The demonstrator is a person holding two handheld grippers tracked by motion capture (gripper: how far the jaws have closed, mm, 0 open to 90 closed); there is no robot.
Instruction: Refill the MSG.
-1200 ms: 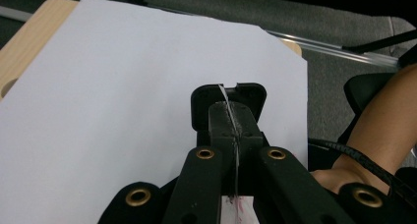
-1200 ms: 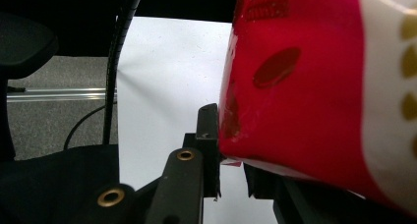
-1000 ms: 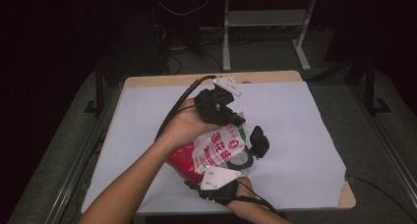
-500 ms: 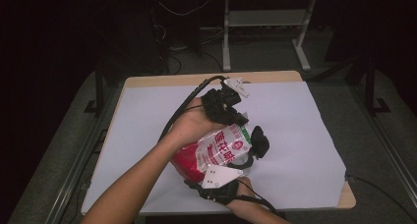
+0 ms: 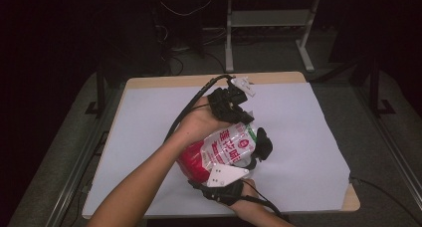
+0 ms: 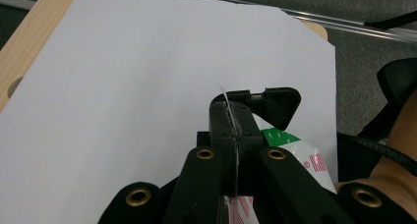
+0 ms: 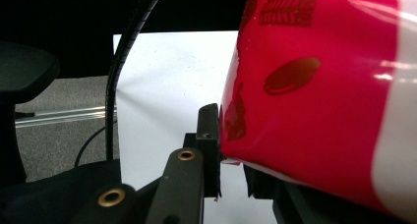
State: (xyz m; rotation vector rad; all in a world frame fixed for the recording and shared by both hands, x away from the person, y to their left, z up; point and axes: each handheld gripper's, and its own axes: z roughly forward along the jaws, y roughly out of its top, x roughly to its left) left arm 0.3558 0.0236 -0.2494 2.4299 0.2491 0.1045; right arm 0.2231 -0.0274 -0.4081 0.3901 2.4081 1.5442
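Note:
A red and white printed bag [image 5: 230, 145] is held up over the white sheet [image 5: 303, 137] between both grippers. My left gripper [image 5: 241, 117] comes from the far side and is shut on the bag's thin top edge; in the left gripper view the film edge [image 6: 225, 97] stands out between the pressed jaws of the left gripper [image 6: 231, 117]. My right gripper [image 5: 213, 169], under its grey plate [image 5: 227, 175], grips the bag's red lower end from the near side. In the right gripper view the red bag [image 7: 314, 111] bulges over the right gripper [image 7: 231, 157] and hides its right jaw.
The white sheet covers most of a wooden table [image 5: 209, 80], with open sheet left and right of the bag. A black cable [image 5: 185, 118] arcs from the left gripper over the forearm. Beyond the table stand metal legs [image 5: 229, 43] and floor cables.
The left gripper and the bag's top have edged slightly to the right. The right gripper has kept still.

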